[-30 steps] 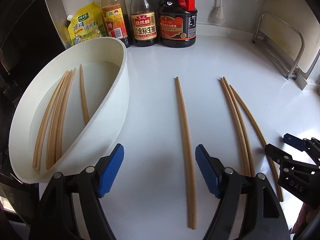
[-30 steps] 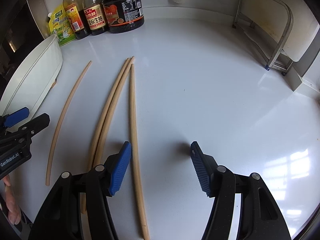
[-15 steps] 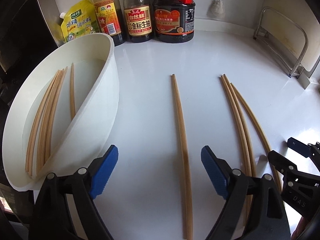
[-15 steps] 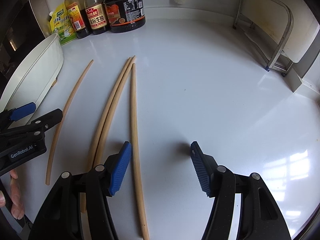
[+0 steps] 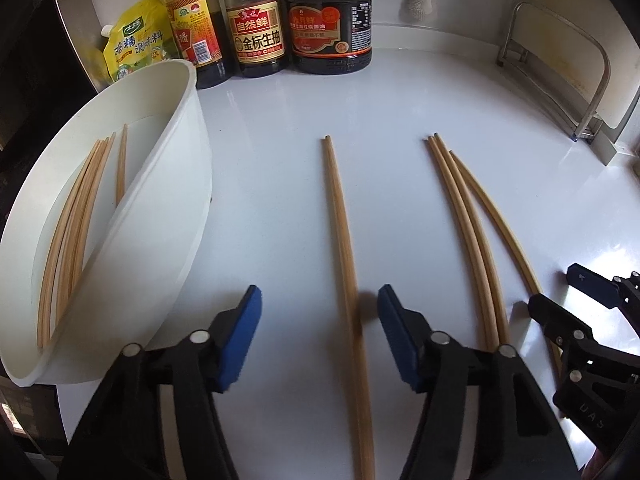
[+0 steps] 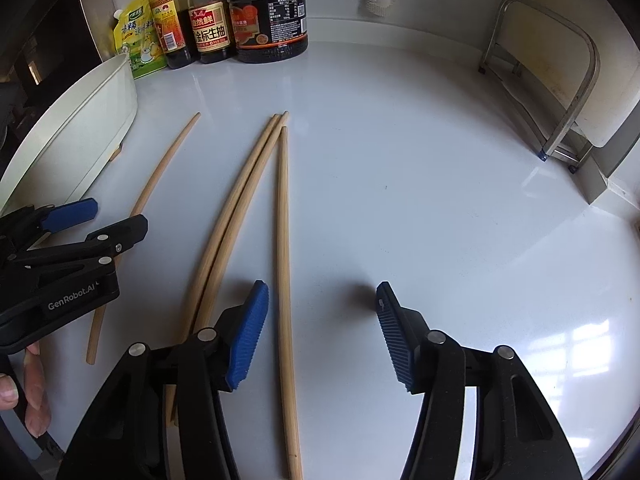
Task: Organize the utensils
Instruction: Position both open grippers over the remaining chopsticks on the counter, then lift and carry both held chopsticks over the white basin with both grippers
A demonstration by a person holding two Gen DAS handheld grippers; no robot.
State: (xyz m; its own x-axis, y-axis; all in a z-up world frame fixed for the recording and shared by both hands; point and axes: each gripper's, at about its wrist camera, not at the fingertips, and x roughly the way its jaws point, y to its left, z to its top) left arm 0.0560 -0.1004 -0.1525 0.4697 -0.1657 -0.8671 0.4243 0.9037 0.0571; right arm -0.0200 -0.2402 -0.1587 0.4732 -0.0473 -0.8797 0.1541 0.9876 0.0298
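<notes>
The tub (image 5: 188,184), white and oval, sits at the left edge of the counter (image 5: 400,120) and already holds several chopsticks (image 5: 76,224) lying lengthwise along its floor. Just right of the tub a lone chopstick (image 5: 340,232) lies on the counter, pointing toward the back wall. The left tongs (image 5: 320,328) point steeply down over the near part of it; their blue pads straddle it with clear gaps on both sides, touching nothing, and the jaws are closing. Farther right of the tub, well apart from the lone stick, three more lie close together: a touching pair (image 6: 236,216) and a third stick (image 6: 283,240) just beside them, its far tip almost meeting theirs and its near end spreading away. The right tongs (image 6: 322,332) hang over the near part of that third stick, which passes just inside the left pad with no contact visible; the pair runs outside that pad, under the tongs' frame. These jaws are closing too, still well apart. In the right wrist view the left tongs show from the side, close to the tub, with fingers (image 6: 34,396) of the person's hand at the lower left edge. Behind the tub, along the back wall, stand a yellow pouch (image 5: 134,52), two slim bottles (image 5: 224,36) and a squat dark jug (image 5: 332,28) with a red cap. Far right of the tub a metal rack (image 5: 560,76) stands against the wall.
</notes>
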